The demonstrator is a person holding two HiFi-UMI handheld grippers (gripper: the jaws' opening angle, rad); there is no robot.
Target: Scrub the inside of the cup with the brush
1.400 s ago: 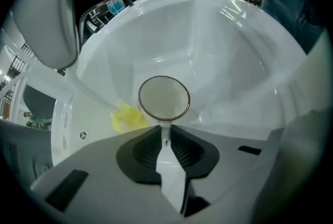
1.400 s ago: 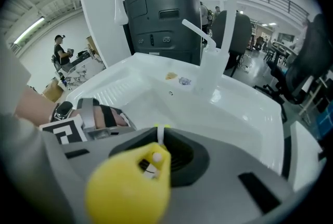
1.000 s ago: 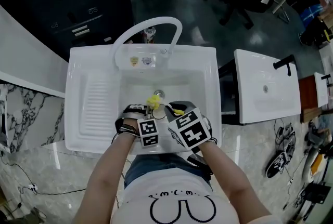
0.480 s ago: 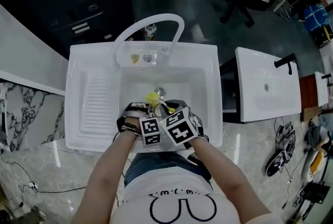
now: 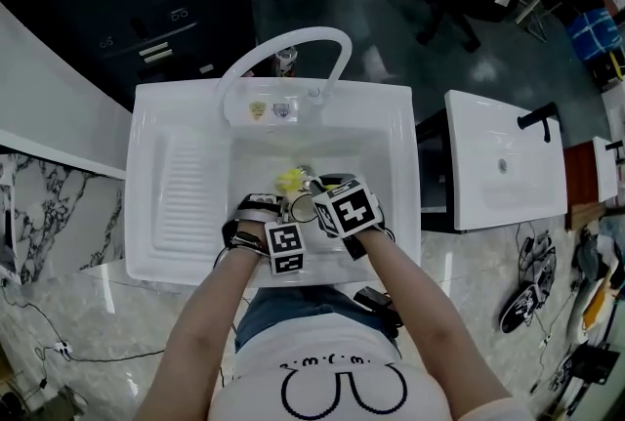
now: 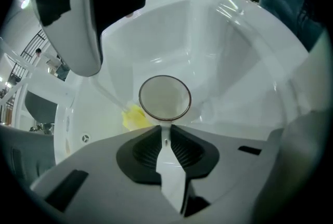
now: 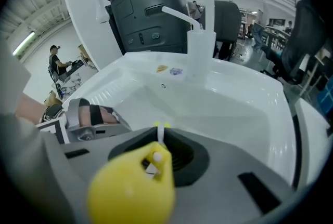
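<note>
A clear cup [image 6: 165, 98] lies on its side over the sink basin [image 6: 223, 51], its mouth facing the left gripper's camera. My left gripper [image 6: 165, 133] is shut on the cup's thin clear handle. In the head view the cup [image 5: 302, 207] sits between both grippers. The brush's yellow head [image 6: 134, 117] rests just outside the cup's rim, at its left. Its clear stem runs up to my right gripper [image 7: 161, 139], which is shut on it. The brush's yellow butt end [image 7: 132, 189] fills the foreground of the right gripper view.
A white arched faucet [image 5: 284, 53] stands at the back of the sink [image 5: 391, 116], with the drain [image 5: 304, 173] just beyond the brush head. A ribbed washboard slope [image 5: 181, 189] lies left of the basin. A second white basin [image 5: 503, 160] stands to the right.
The right gripper has moved forward, away from the person, and a little left, closer to the cup. The left gripper and the cup have stayed in place.
</note>
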